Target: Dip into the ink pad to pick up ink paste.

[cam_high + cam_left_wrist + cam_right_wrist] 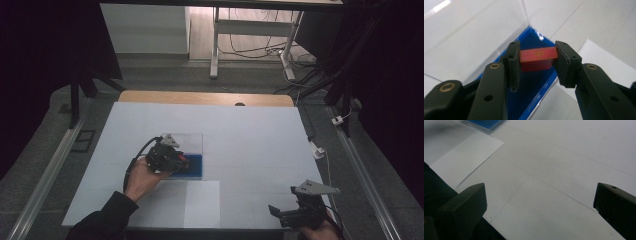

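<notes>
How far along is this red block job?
Done: the left gripper has the red block clamped. In hand: it holds the block over the blue tray. Left: setting it down and letting go. The right gripper waits open above the table.

Your table (260, 140) carries a pale white cover, with a strip of bare wood along its far edge. On the cover lies a clear-walled box with a blue floor (195, 165), left of the middle, and just beside it on your near side a flat white sheet of paper (202, 202) reaching the near edge
</notes>
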The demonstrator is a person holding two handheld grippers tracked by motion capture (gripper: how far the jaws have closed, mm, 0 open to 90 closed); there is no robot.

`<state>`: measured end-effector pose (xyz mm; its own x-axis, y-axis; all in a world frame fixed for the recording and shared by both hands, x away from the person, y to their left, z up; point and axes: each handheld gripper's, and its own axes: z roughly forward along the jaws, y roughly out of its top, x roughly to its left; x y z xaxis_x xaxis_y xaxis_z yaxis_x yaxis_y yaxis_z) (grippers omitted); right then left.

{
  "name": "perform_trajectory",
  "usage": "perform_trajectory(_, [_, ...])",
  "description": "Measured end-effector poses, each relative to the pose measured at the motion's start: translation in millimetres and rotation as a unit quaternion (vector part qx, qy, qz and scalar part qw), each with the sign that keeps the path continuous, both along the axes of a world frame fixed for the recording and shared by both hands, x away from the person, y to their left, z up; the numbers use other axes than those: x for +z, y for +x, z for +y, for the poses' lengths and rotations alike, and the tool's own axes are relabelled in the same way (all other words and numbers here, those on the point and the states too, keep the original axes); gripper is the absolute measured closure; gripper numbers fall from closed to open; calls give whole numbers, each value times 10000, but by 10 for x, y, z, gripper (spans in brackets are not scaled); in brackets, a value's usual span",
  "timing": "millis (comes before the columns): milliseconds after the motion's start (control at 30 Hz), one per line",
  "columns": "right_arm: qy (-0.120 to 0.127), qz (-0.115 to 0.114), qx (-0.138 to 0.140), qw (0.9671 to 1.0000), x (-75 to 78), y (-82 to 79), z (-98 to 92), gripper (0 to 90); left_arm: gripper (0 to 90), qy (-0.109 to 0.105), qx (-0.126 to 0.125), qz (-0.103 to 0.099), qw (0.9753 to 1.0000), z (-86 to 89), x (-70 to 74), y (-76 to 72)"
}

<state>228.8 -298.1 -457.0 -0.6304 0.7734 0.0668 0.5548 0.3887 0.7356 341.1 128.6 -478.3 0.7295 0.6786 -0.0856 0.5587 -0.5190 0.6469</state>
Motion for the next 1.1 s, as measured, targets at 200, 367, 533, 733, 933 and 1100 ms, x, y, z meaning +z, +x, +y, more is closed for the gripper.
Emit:
perform_trajectory(200, [-11, -5, 16, 10000, -2, 0, 2, 0, 581, 66, 110, 56, 9999, -25, -65, 56])
perform_trajectory(367, [-18, -10, 38, 10000, -3, 0, 8, 0, 581, 181, 43, -4, 9998, -104, -138, 110])
perform_trajectory(533, [-42, -25, 56, 10000, -2, -5, 11, 0, 583, 462, 64, -69, 9989, -187, -144, 89])
perform_trajectory(733, [-69, -16, 82, 9999, -2, -6, 17, 0, 587, 378, 100, -156, 9991, -173, -185, 63])
perform_trajectory(933, [-115, -18, 97, 9999, -4, -6, 27, 0, 589, 388, 121, -213, 9989, -178, -198, 45])
perform_trajectory(1100, [-118, -15, 97, 9999, -5, -5, 26, 0, 590, 364, 141, -180, 9991, -176, -200, 49])
